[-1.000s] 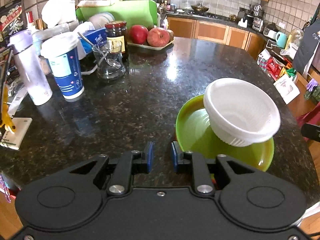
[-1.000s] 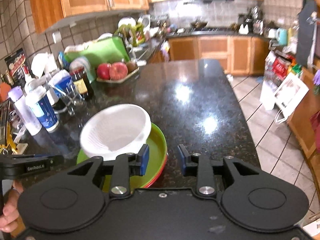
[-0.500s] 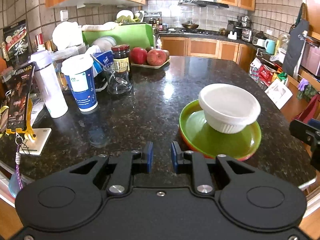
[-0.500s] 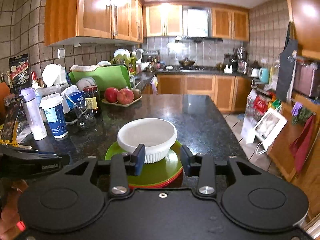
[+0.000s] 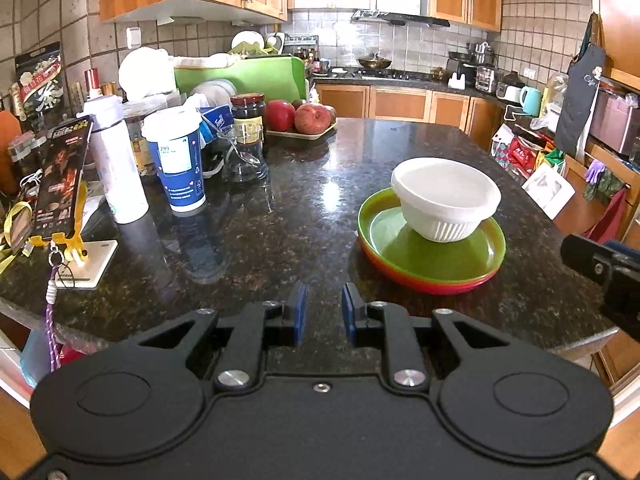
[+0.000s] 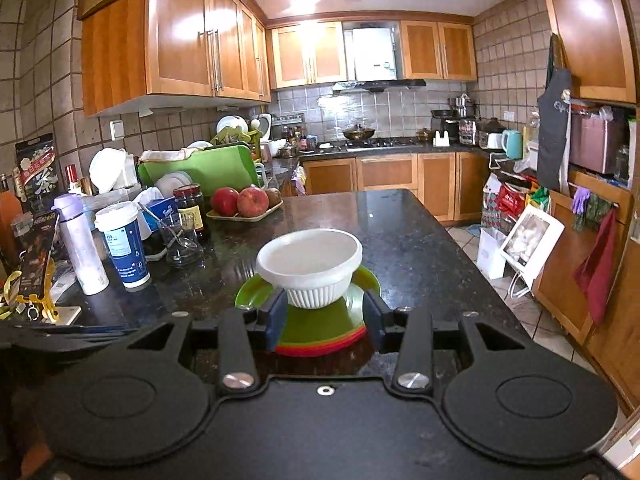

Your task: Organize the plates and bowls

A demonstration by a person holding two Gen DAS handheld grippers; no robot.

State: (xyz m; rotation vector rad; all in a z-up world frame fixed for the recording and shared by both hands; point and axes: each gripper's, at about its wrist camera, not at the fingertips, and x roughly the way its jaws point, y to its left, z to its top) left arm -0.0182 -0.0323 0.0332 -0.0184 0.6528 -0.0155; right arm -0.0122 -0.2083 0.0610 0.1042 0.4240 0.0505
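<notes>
White and ribbed, a plastic bowl (image 5: 445, 199) is sitting upright in a green plate (image 5: 432, 254) topping a stack with a red plate (image 5: 416, 285) beneath, on the speckled dark granite counter (image 5: 280, 232). The left gripper (image 5: 322, 312) is hovering apart from it, blue pads slightly spread, pinching nothing.

In the right view, the right gripper (image 6: 326, 320) is framing the stack without touching; its jaws have just been opening, gripping nothing.
</notes>
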